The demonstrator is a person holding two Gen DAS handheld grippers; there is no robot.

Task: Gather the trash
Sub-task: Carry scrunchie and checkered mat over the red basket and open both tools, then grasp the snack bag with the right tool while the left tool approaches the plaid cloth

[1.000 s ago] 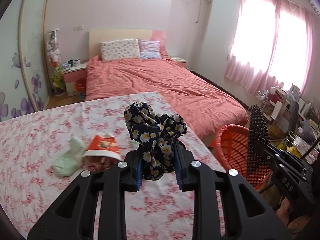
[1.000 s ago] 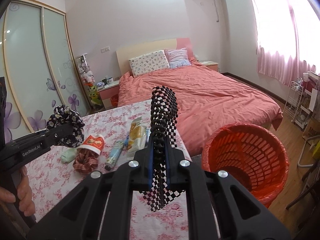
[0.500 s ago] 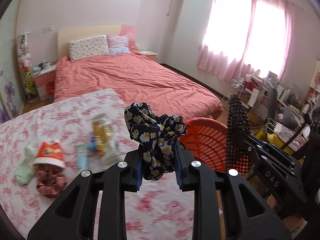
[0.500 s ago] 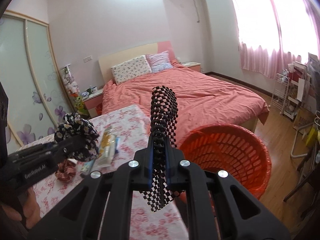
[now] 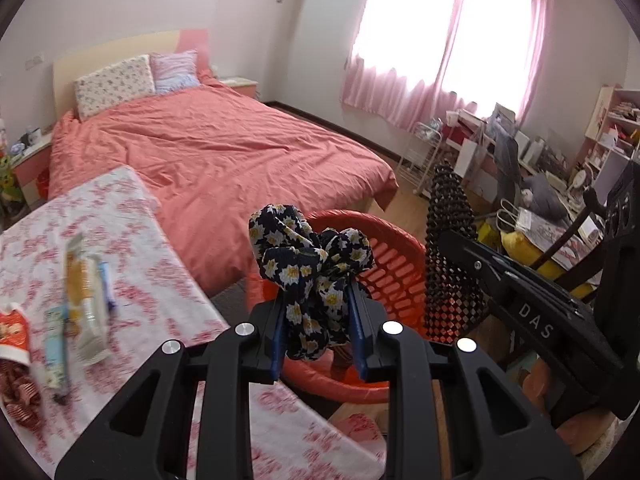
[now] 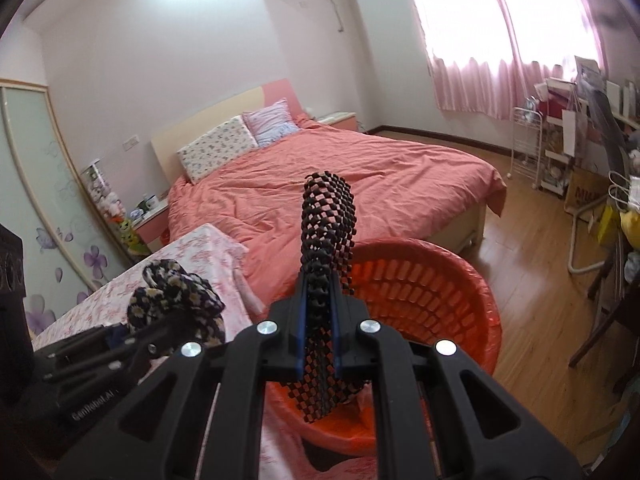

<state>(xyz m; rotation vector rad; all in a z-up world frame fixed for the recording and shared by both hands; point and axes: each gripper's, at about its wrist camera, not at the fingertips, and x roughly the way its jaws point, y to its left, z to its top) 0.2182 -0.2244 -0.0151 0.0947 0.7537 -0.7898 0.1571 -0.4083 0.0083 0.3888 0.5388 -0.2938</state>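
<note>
My left gripper (image 5: 318, 332) is shut on a dark floral scrunchie (image 5: 308, 256) and holds it over the near rim of the orange basket (image 5: 396, 276). My right gripper (image 6: 319, 336) is shut on a black checkered band (image 6: 328, 224) and holds it over the same orange basket (image 6: 440, 292). The right gripper with the band also shows in the left wrist view (image 5: 448, 248), to the right. The left gripper and scrunchie show in the right wrist view (image 6: 176, 300), to the left.
The table with a pink floral cloth (image 5: 132, 264) holds a yellow wrapper (image 5: 82, 288), a blue tube (image 5: 54, 340), a red-white wrapper (image 5: 12, 332) and a red scrunchie (image 5: 18, 396). A bed (image 5: 208, 148) lies behind. Cluttered shelves (image 5: 560, 168) stand to the right.
Both grippers have swung right from above the table to above the orange basket, each still holding its item.
</note>
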